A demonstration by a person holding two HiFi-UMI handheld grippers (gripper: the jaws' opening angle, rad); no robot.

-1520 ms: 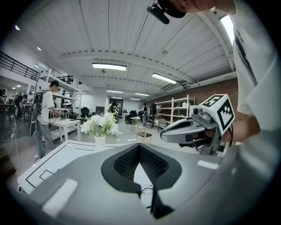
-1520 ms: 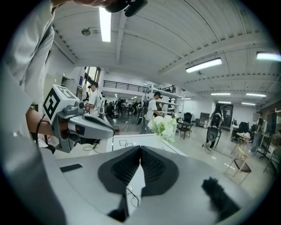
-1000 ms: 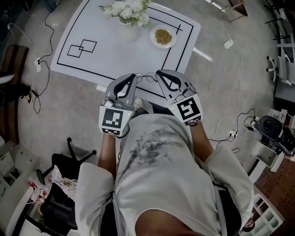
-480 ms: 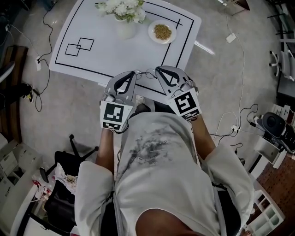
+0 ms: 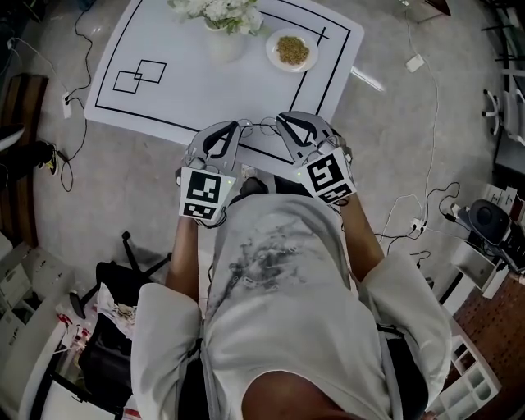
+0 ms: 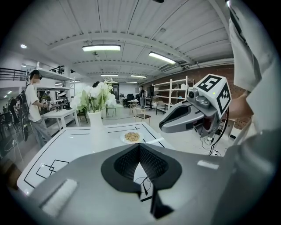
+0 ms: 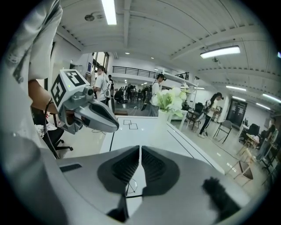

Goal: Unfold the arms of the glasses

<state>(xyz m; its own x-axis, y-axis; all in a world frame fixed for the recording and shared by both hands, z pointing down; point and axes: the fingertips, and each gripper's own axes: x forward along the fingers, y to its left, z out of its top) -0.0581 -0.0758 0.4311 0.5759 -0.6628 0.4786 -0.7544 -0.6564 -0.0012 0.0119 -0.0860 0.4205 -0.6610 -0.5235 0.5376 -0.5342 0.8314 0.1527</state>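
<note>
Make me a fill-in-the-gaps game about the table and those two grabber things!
1. The white vase holds ____.
2. In the head view, the plate lies on the vase's ____ side.
3. The glasses lie on the ____.
4. The left gripper and the right gripper both have their jaws ____.

Missing words: flowers; right; table; shut.

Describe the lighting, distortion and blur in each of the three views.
Head view: even, soft light, only faint shadows on the white table, room edges bowed. Left gripper view: strong fisheye with black corners, the ceiling lamp glaring, the left gripper soft close to the lens. Right gripper view: same fisheye, the strip light blown out, the table glossy with reflections.
</note>
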